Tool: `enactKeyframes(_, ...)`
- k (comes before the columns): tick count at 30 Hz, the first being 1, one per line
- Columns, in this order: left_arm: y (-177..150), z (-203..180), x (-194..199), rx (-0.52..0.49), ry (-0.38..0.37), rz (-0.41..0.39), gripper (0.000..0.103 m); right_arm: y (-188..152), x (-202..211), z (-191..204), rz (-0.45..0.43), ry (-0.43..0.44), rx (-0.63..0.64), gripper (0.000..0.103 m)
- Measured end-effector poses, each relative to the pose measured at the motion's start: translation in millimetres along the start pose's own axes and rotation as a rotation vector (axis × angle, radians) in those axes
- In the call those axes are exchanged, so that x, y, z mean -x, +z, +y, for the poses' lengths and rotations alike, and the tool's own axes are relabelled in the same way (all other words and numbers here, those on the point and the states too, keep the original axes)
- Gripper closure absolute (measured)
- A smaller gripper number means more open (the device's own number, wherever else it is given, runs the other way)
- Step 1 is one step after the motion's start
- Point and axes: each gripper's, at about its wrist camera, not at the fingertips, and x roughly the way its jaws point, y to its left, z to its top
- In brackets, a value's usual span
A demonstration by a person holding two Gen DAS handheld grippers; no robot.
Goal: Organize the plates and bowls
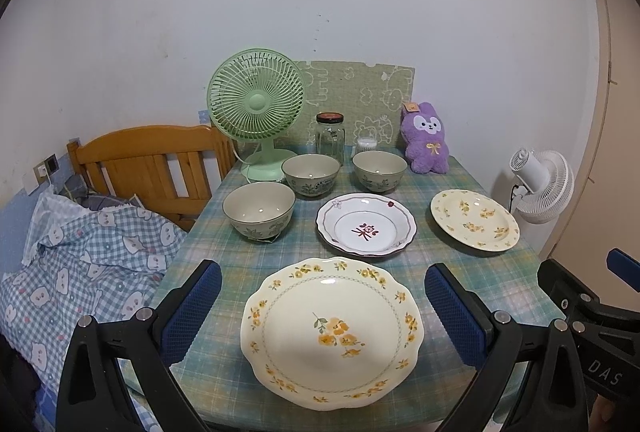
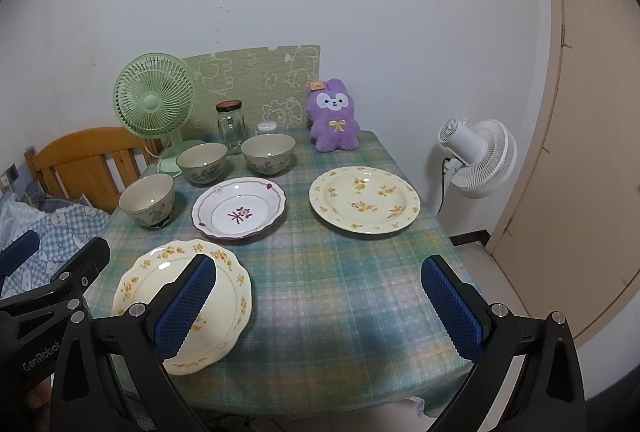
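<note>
Three plates and three bowls stand on the checked table [image 1: 472, 272]. A cream yellow-flower scalloped plate [image 1: 332, 332] lies nearest, between the fingers of my open, empty left gripper [image 1: 322, 316]. A white plate with a maroon rim [image 1: 366, 224] lies mid-table and a cream round plate [image 1: 474, 220] at the right. The three green-grey bowls are one at the left [image 1: 259, 209], one behind it [image 1: 311, 173] and one at the back right [image 1: 379, 171]. My right gripper [image 2: 320, 308] is open and empty over bare cloth, right of the scalloped plate [image 2: 228, 296].
At the table's back stand a green fan [image 1: 256, 111], a glass jar [image 1: 330, 137], a small white tub [image 1: 367, 143] and a purple plush rabbit [image 1: 426, 137]. A bed with a wooden headboard [image 1: 152, 159] lies left. A white fan [image 2: 476, 155] and door stand right.
</note>
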Motion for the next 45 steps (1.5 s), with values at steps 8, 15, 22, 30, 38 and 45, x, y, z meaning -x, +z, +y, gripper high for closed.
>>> enactKeyframes(8, 0.1, -0.3, 0.2, 0.0, 0.001, -0.001, 0.001, 0.4, 0.0, -0.7, 0.0, -0.002, 0.0, 0.0)
enactKeyframes(15, -0.4, -0.9, 0.8, 0.001, 0.002, -0.002, 0.001, -0.6, -0.1, -2.2, 0.0, -0.002, -0.002, 0.0)
enactKeyframes(22, -0.7, -1.0, 0.8, 0.0, 0.002, -0.002, 0.001, -0.9, 0.0, -1.4, -0.001, -0.001, -0.002, 0.0)
enactKeyframes(30, -0.8, -1.7, 1.4, -0.001, 0.003, -0.004, 0.001, -1.1, 0.0, -2.2, -0.001, -0.002, -0.004, 0.0)
enactKeyframes(38, -1.2, -2.2, 1.7, -0.001, 0.004, -0.004, 0.002, -1.6, -0.1, -2.9, 0.0, 0.0, -0.003, 0.0)
enactKeyframes(45, 0.8, 1.8, -0.2, -0.001, 0.011, 0.008, 0.004, -3.3, 0.0, 1.3, 0.003, 0.016, 0.007, 0.004)
